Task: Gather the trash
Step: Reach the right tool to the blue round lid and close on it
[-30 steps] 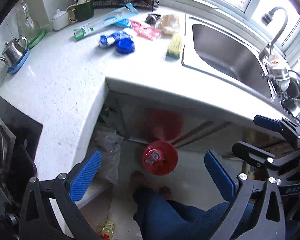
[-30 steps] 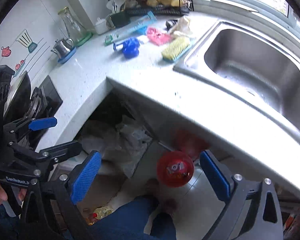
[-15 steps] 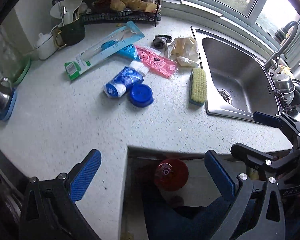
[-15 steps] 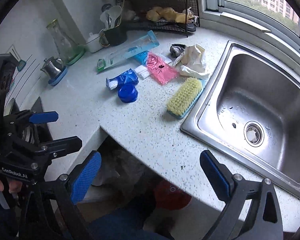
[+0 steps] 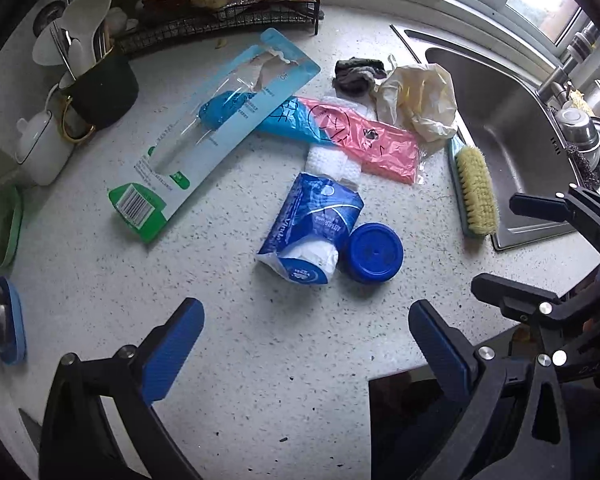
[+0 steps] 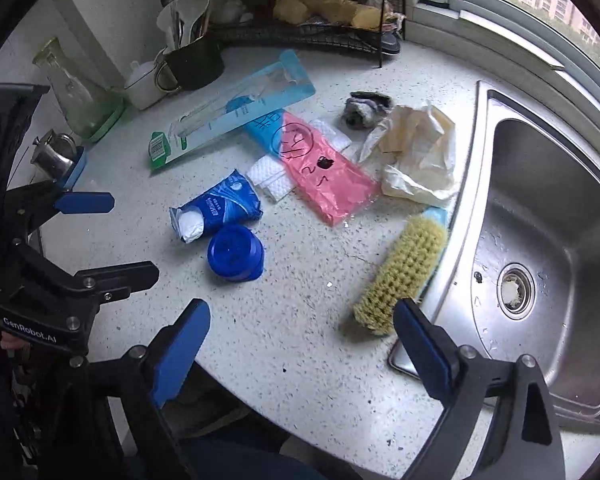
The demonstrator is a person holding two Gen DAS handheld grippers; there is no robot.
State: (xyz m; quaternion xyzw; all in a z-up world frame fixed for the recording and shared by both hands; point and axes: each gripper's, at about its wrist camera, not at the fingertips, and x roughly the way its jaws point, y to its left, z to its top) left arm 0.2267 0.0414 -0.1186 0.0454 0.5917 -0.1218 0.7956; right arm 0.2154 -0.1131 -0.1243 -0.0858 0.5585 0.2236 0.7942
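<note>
Scrub brush (image 6: 402, 276) (beside sink (image 6: 540, 208)).

The speckled countertop (image 5: 260, 380) lies bare directly beneath both grippers, giving open passage toward 12 o'clock. First obstacles ahead: a blue lid (image 5: 374, 258) touching a blue tissue pack (image 5: 312, 232). Beyond them, a pink bag (image 5: 364, 136), a crumpled cream bag (image 5: 420, 100) and a long blister card (image 5: 220, 128) crowd the centre. At 2 o'clock a scrub brush (image 6: 404, 268) lies along the sink (image 6: 548, 248) rim. At 10 to 11 o'clock a dark utensil mug (image 6: 194, 62), a white pot (image 5: 44, 148) and a wire rack (image 6: 312, 32) block the back wall. The sink basin is open.
</note>
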